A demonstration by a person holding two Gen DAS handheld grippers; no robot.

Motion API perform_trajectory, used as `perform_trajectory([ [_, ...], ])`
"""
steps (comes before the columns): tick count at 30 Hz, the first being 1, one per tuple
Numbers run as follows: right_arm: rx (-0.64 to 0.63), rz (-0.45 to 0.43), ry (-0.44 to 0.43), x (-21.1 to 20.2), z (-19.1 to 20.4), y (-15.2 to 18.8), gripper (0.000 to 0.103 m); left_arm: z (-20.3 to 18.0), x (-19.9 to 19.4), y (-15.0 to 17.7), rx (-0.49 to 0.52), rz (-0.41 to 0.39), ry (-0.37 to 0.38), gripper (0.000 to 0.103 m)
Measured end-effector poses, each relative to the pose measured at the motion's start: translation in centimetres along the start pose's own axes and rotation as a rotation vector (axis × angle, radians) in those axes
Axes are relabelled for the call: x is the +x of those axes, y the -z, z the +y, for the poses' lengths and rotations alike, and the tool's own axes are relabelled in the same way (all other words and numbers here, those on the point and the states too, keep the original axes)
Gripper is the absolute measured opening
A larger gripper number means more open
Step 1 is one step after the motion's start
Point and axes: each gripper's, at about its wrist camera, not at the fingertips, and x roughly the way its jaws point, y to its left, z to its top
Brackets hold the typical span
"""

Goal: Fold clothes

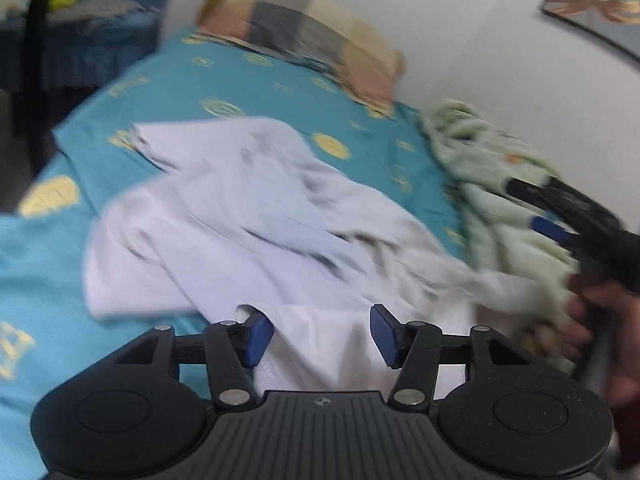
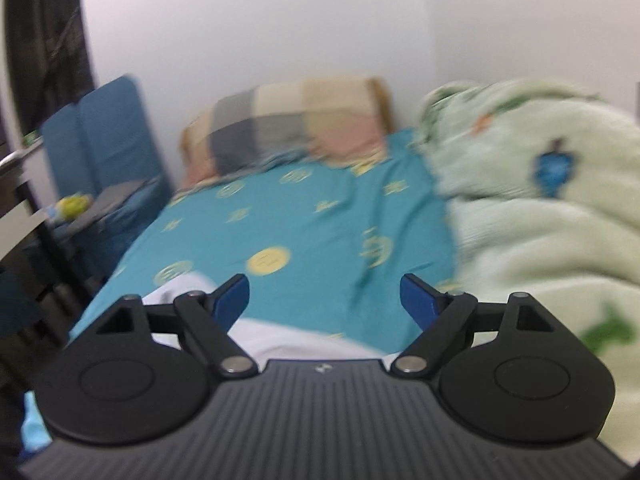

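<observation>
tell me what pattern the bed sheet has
Teal bed sheet with yellow medallions, clearest in the right wrist view.

A home bedroom: a bed in a teal patterned sheet (image 2: 320,216), a checked pillow (image 2: 288,128) and a green blanket (image 2: 540,216).

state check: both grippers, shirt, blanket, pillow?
left gripper: open, fingers on either side of the shirt's near edge, not clamped
right gripper: open, holding nothing
white shirt: unfolded, crumpled, spread on the bed sheet
green blanket: bunched along the wall side
pillow: lying at the head of the bed
</observation>
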Motion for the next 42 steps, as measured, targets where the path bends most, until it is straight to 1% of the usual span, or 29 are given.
perform_trajectory([
  [3,-0.020,0.120,-0.154,3.5,2.7,-0.2,0.083,1.5,2.6,-3.1,0.012,-0.025,-0.072,0.056],
  [4,-0.024,0.154,-0.189,4.9,3.6,-0.3,0.083,2.0,3.3,-3.9,0.009,-0.026,-0.076,0.056],
  [5,-0.029,0.187,-0.223,6.2,4.5,-0.4,0.083,2.5,4.0,-4.6,0.005,-0.028,-0.079,0.057],
  [7,-0.052,0.229,-0.270,9.6,6.2,-0.6,0.083,3.3,5.3,-5.4,-0.012,-0.038,-0.058,0.058],
  [9,-0.079,0.272,-0.315,13.1,7.9,-0.9,0.083,4.0,6.2,-5.5,-0.031,-0.032,-0.030,0.059],
  [10,-0.119,0.291,-0.318,15.1,9.1,-0.9,0.083,4.4,6.5,-5.3,-0.043,-0.027,-0.021,0.059],
  [13,-0.242,0.300,-0.292,20.8,12.4,-0.6,0.080,5.6,7.4,-4.6,-0.075,-0.006,0.019,0.059],
  [17,-0.304,0.331,-0.301,26.8,15.2,0.2,0.078,6.3,8.7,-4.2,-0.066,-0.010,0.053,0.059],
  [18,-0.317,0.346,-0.300,28.1,15.7,0.5,0.076,6.5,9.0,-4.2,-0.067,-0.006,0.061,0.059],
  [19,-0.333,0.360,-0.297,28.8,16.0,0.9,0.067,6.7,9.4,-4.1,-0.067,-0.002,0.069,0.059],
  [20,-0.339,0.371,-0.301,29.4,16.2,1.0,0.049,6.9,9.7,-4.1,-0.068,0.002,0.076,0.059],
  [21,-0.326,0.376,-0.327,29.4,16.1,1.0,0.037,7.1,9.7,-4.0,-0.073,0.000,0.082,0.059],
  [22,-0.312,0.379,-0.350,29.3,16.1,0.9,0.017,7.2,9.7,-4.0,-0.077,-0.002,0.088,0.059],
  [23,-0.302,0.364,-0.347,28.8,15.9,0.6,0.009,7.4,9.6,-4.0,-0.083,-0.008,0.097,0.059],
  [24,-0.280,0.342,-0.342,28.2,15.4,0.0,0.008,7.6,9.5,-4.0,-0.089,-0.015,0.105,0.059],
  [26,-0.227,0.296,-0.316,27.4,13.9,-1.2,0.007,7.7,9.0,-4.1,-0.095,-0.034,0.119,0.059],
  [30,-0.150,0.238,-0.137,26.8,8.3,-3.1,0.007,7.4,7.6,-3.9,-0.091,-0.077,0.144,0.059],
  [33,-0.092,0.194,-0.004,26.4,4.1,-4.5,0.007,6.8,6.5,-3.8,-0.062,-0.115,0.153,0.059],
  [35,-0.053,0.170,0.080,26.1,1.3,-5.3,0.009,6.6,6.5,-3.8,-0.058,-0.119,0.149,0.059],
  [37,-0.006,0.250,0.076,26.1,-0.5,-4.7,0.010,6.5,6.9,-3.6,-0.048,-0.108,0.144,0.059],
  [39,0.007,0.262,0.071,24.5,-1.2,-4.2,0.011,6.3,7.4,-3.4,-0.035,-0.097,0.135,0.059],
  [40,0.014,0.261,0.056,23.3,-1.4,-4.2,0.014,6.2,7.5,-3.2,-0.026,-0.092,0.132,0.059],
  [42,0.015,0.239,0.026,19.7,-1.1,-3.9,0.030,6.0,7.6,-3.1,-0.013,-0.086,0.131,0.059],
])
